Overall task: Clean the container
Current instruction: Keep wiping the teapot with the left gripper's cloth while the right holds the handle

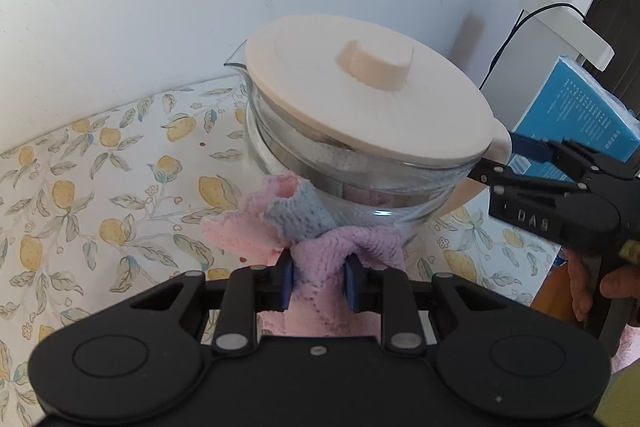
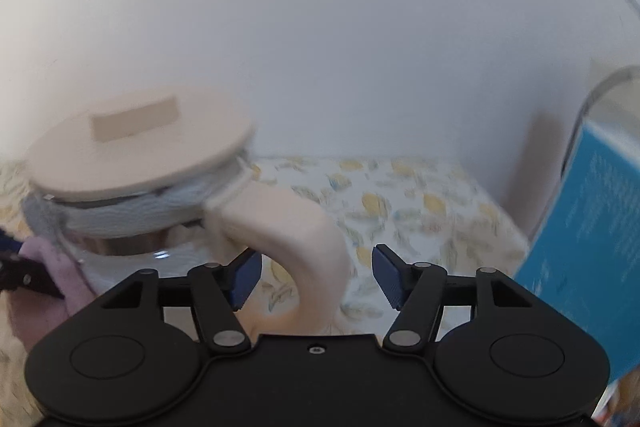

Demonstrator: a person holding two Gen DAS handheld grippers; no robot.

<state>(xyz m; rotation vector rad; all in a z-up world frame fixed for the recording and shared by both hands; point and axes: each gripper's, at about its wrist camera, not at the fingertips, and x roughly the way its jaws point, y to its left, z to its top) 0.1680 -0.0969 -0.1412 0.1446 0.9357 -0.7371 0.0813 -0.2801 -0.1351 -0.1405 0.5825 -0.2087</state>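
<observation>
A glass jug [image 1: 360,183] with a cream lid [image 1: 360,95] leans over the lemon-print tablecloth [image 1: 100,187]. My left gripper [image 1: 319,281] is shut on a pink and blue knitted cloth [image 1: 320,247], pressed against the jug's glass wall. In the right wrist view the cloth [image 2: 140,215] wraps the jug [image 2: 132,259] just under the lid [image 2: 136,155]. My right gripper [image 2: 316,277] stands open with the cream handle [image 2: 304,227] between its fingers; the right finger is clear of it. From the left wrist view the right gripper [image 1: 504,163] sits at the jug's right side.
A blue box [image 1: 576,107] stands at the right, close to the jug's handle side [image 2: 592,227]. A white unit [image 1: 560,27] with a black cable is behind it. A white wall borders the table at the back. A hand [image 1: 592,287] grips the right tool.
</observation>
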